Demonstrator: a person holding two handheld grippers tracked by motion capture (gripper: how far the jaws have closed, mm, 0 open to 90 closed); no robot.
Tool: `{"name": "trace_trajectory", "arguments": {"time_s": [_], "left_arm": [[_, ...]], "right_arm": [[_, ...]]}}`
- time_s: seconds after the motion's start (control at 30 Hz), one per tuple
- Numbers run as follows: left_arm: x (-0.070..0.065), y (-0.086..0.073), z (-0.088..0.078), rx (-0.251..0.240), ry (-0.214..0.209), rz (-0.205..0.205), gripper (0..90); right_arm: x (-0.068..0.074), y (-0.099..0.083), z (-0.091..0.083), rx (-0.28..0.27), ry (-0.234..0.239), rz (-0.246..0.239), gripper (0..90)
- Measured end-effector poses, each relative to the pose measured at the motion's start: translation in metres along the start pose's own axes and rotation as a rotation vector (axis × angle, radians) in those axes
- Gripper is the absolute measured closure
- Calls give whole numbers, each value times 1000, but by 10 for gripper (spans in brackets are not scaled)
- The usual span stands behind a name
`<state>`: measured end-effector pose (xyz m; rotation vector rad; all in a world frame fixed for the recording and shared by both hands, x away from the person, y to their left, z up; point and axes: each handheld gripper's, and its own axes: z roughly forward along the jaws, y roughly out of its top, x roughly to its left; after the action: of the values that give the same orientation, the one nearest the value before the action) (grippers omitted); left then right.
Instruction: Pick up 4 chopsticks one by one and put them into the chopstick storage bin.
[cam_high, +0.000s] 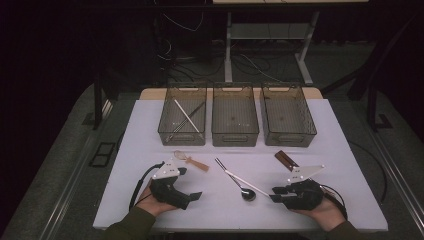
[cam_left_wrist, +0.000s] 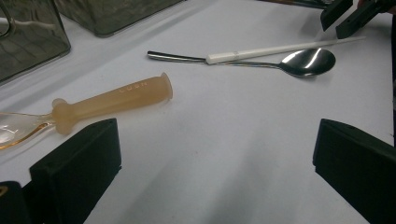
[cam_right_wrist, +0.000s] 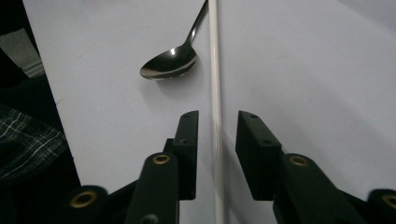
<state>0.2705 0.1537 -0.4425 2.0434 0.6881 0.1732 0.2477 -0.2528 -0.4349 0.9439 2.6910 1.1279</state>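
A white chopstick lies slantwise across the handle of a metal spoon near the table's front middle. My right gripper rests low on the table. Its jaws stand on either side of the chopstick's near end, with a thin gap at each side. The spoon's bowl lies just ahead to their left. My left gripper is wide open over bare table. A translucent amber spoon lies just beyond its left jaw.
Three clear bins stand in a row at the back: the left bin holds a white and a dark chopstick, while the middle bin and right bin look bare. A flat brown stick lies behind my right gripper.
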Motion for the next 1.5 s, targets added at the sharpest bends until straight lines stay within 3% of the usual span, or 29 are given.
{"name": "trace_trajectory", "arguments": {"time_s": [0.33,0.83,1.07,1.5], "left_arm": [[0,-1,-3,-5,13,-2,28],[-2,0,-1,-3,-1,11,37],[-3,0,0,-2,-5,13,38],[-2,0,0,-2,-6,11,40]], "right_arm": [[-1,4,15,39,-6,-30,773],[3,5,22,34,-40,-79,844],[3,5,21,31,-39,-69,853],[-3,9,17,10,7,-30,854]]}}
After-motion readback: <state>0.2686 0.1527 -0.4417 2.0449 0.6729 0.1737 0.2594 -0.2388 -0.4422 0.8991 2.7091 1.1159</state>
